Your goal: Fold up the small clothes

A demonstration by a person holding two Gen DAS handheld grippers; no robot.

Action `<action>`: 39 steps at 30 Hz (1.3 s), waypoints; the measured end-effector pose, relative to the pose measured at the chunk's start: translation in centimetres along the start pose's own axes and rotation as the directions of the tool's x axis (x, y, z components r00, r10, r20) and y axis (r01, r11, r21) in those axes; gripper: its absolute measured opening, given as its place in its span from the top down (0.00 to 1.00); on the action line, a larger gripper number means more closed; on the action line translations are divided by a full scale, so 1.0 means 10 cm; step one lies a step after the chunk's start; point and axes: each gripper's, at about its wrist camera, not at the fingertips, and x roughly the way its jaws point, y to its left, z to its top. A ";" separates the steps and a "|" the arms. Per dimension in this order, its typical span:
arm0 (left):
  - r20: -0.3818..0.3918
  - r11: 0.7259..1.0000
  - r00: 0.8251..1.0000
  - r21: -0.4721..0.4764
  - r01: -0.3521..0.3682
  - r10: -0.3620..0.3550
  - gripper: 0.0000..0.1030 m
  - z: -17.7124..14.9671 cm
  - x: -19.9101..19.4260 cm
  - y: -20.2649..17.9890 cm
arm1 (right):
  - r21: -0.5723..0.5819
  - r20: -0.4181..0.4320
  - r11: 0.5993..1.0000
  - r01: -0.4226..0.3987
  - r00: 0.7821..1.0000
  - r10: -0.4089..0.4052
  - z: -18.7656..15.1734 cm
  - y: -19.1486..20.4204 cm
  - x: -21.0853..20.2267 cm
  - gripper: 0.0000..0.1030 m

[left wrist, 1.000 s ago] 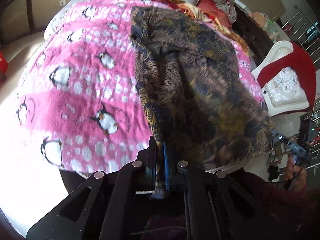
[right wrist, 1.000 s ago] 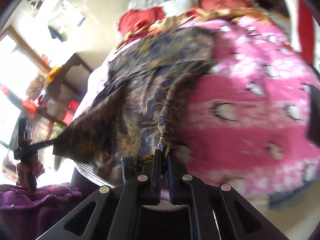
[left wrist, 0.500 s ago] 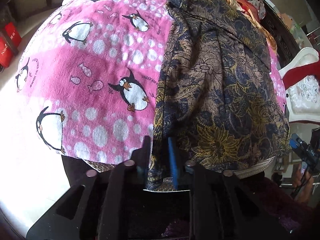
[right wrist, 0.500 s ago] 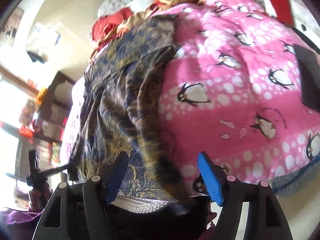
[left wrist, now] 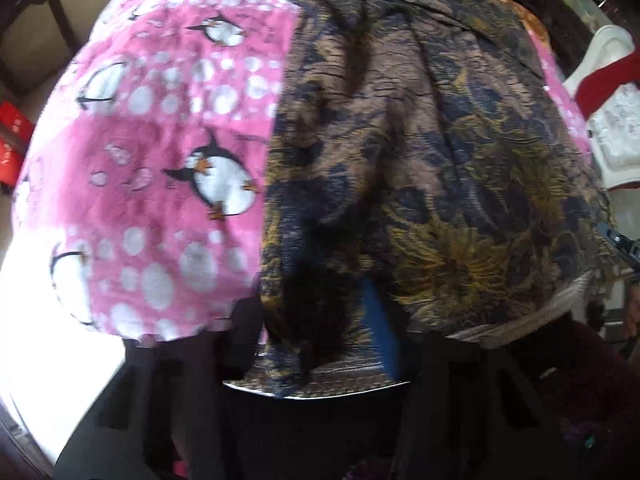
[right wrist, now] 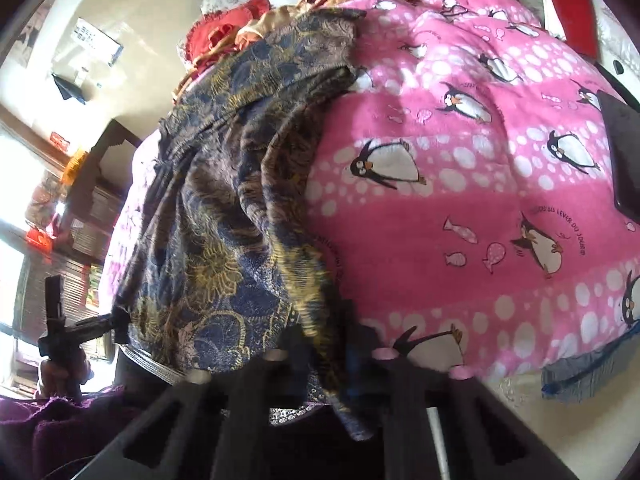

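A dark floral garment in navy, brown and gold (left wrist: pixel 420 152) lies lengthwise on a pink penguin blanket (left wrist: pixel 160 140). It also shows in the right wrist view (right wrist: pixel 240 208), spread on the blanket (right wrist: pixel 460 200). My left gripper (left wrist: pixel 316 332) has its jaws apart, and the garment's near corner hangs between them; the frame is blurred. My right gripper (right wrist: pixel 324 356) has its jaws a little apart around a hanging fold of the garment's near edge. The left gripper shows in the right wrist view (right wrist: pixel 80 330) at the garment's other near corner.
Red and gold bedding (right wrist: pixel 248 28) lies at the head of the bed. A white chair with red cloth (left wrist: pixel 612 92) stands to the right of the bed. A dark flat object (right wrist: pixel 624 152) lies on the blanket at the right. Shelves (right wrist: pixel 72 208) stand at the left.
Both grippers moved down and closer to the bed's near edge. The left jaws went from shut on the corner to apart. The right jaws opened wide, then narrowed around the fold.
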 end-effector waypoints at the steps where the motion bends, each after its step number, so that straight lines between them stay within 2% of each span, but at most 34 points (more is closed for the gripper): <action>1: -0.025 0.999 0.999 -0.018 0.043 -0.044 0.96 0.01 0.02 0.02 | 0.018 0.022 1.000 -0.024 0.999 0.024 0.01 -0.02 -0.07 0.95; 4: 0.027 0.993 0.993 -0.008 0.117 -0.117 0.96 0.03 -0.18 0.04 | 0.037 0.074 0.994 -0.100 0.992 0.097 0.00 -0.02 -0.33 0.96; 7: 0.110 0.979 0.973 0.018 0.201 -0.202 0.96 0.00 -0.56 0.08 | 0.003 0.100 0.992 -0.125 0.987 0.124 -0.10 0.09 -0.61 0.97; 9: 0.145 0.978 0.967 0.028 0.206 -0.207 0.96 -0.02 -0.71 0.15 | -0.008 0.098 0.990 -0.144 0.985 0.144 -0.16 0.13 -0.69 0.97; 14: 0.070 0.977 0.978 -0.072 0.200 -0.195 0.96 -0.05 -0.42 0.36 | 0.043 0.023 0.993 -0.108 0.994 0.108 -0.25 -0.03 -0.41 0.97; 16: 0.060 0.973 0.976 -0.092 0.214 -0.209 0.96 -0.02 -0.36 0.36 | 0.051 0.000 0.993 -0.109 0.994 0.109 -0.23 -0.03 -0.30 0.97; 19: 0.091 0.964 0.965 -0.079 0.252 -0.245 0.96 0.08 -0.48 0.32 | 0.039 0.003 0.990 -0.135 0.991 0.135 -0.06 0.02 -0.27 0.97; 22: 0.150 0.958 0.951 -0.052 0.281 -0.270 0.96 0.30 -0.67 0.32 | 0.021 0.063 0.982 -0.189 0.980 0.188 0.28 0.09 -0.37 0.97; 25: 0.220 0.953 0.933 -0.041 0.302 -0.286 0.96 0.69 -0.82 0.30 | 0.012 0.144 0.973 -0.232 0.963 0.228 0.75 0.14 -0.43 0.97; 29: 0.336 0.953 0.901 -0.035 0.302 -0.273 0.96 1.34 -1.04 0.31 | 0.004 0.218 0.974 -0.224 0.951 0.218 1.43 0.18 -0.33 0.97; 32: 0.392 0.958 0.887 -0.045 0.283 -0.244 0.96 1.90 -1.04 0.32 | 0.031 0.242 0.973 -0.227 0.946 0.213 2.00 0.15 -0.13 0.97; 35: 0.406 0.964 0.892 -0.084 0.251 -0.197 0.96 2.41 -0.87 0.37 | 0.071 0.248 0.974 -0.216 0.949 0.193 2.47 0.07 0.11 0.97; 37: 0.391 0.962 0.900 -0.108 0.252 -0.192 0.96 2.76 -0.70 0.41 | 0.095 0.239 0.974 -0.206 0.955 0.178 2.77 0.02 0.31 0.97; 39: 0.385 0.967 0.910 -0.134 0.216 -0.150 0.96 3.03 -0.50 0.45 | 0.124 0.228 0.972 -0.198 0.959 0.166 3.04 -0.04 0.52 0.97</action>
